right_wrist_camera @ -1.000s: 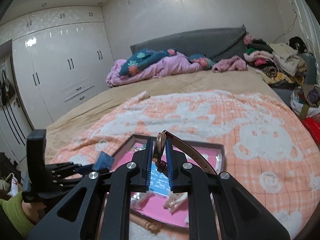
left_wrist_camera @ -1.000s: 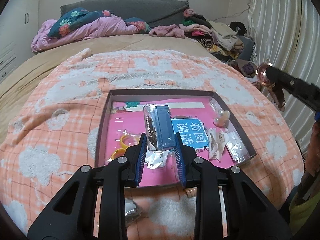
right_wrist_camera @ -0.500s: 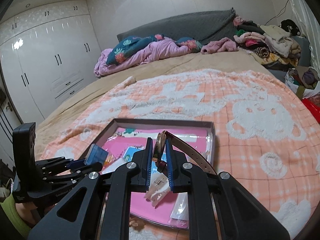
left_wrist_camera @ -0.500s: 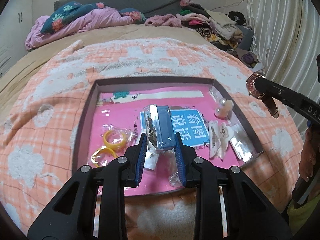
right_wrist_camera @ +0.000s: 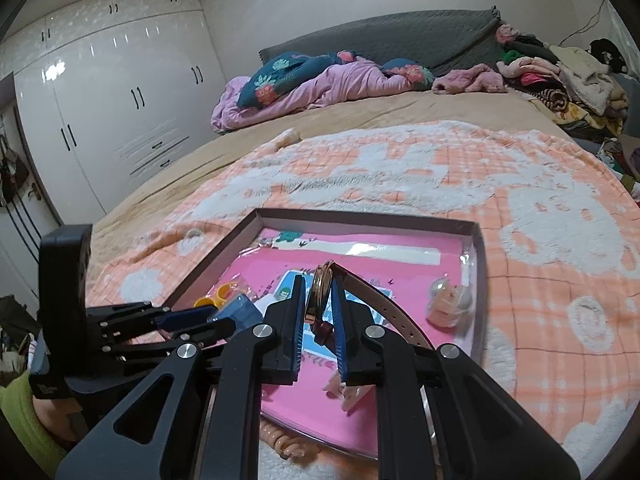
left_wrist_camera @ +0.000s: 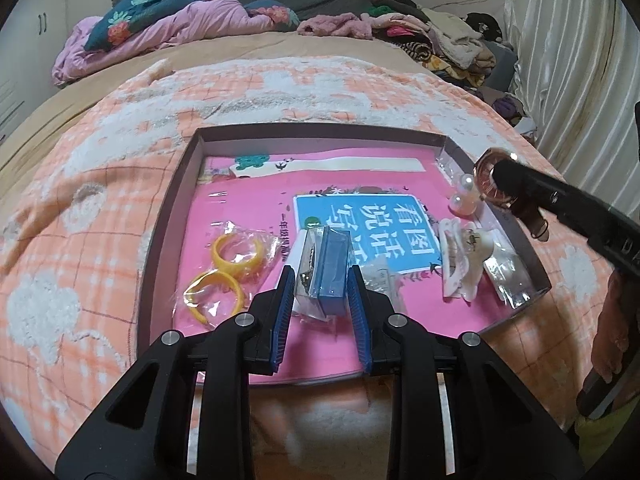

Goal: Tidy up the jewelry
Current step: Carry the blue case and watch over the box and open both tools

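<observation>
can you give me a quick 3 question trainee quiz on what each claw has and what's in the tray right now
1. True or false: the right claw is shut on a rose-gold wristwatch with a brown strap.
2. What does the left claw grip?
A. a yellow plastic ring
B. a clear packet with a blue card insert
C. a white hair claw clip
3. Fill in: the two yellow plastic rings lie in the shallow grey cardboard tray on its ____ side, in the left wrist view.

Key: 1 true; 2 B, the packet; 3 left.
</observation>
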Tool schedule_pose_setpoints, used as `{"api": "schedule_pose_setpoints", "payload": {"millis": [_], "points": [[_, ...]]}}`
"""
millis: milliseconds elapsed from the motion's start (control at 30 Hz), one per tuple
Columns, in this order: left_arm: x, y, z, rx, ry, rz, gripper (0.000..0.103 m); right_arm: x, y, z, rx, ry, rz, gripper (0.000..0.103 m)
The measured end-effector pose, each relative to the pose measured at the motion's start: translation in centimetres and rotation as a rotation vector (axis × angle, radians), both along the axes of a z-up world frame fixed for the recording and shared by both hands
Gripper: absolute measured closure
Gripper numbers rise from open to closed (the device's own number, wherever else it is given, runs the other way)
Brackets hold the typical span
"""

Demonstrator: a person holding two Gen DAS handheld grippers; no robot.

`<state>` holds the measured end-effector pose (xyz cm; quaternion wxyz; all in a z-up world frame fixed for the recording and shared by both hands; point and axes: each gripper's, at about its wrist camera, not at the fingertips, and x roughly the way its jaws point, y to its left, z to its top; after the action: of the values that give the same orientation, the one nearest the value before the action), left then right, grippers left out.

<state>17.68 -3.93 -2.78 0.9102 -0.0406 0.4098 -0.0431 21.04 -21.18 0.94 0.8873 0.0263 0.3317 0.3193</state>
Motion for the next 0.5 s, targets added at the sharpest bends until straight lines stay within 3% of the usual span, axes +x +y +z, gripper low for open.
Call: {"api": "schedule_pose_setpoints", "payload": {"millis": [300, 500], "points": [[-0.3, 1.3, -0.3, -0.013, 0.011, 0.029, 0.083, 0.3, 1.8, -2.3, -0.042, 0.040, 0.026, 0.091], [-0.7, 1.6, -0.4, -0.022, 0.019, 0.041, 0.084, 0.1, 1.8, -2.2, -0.038, 0.039, 0.042, 0.090]]}}
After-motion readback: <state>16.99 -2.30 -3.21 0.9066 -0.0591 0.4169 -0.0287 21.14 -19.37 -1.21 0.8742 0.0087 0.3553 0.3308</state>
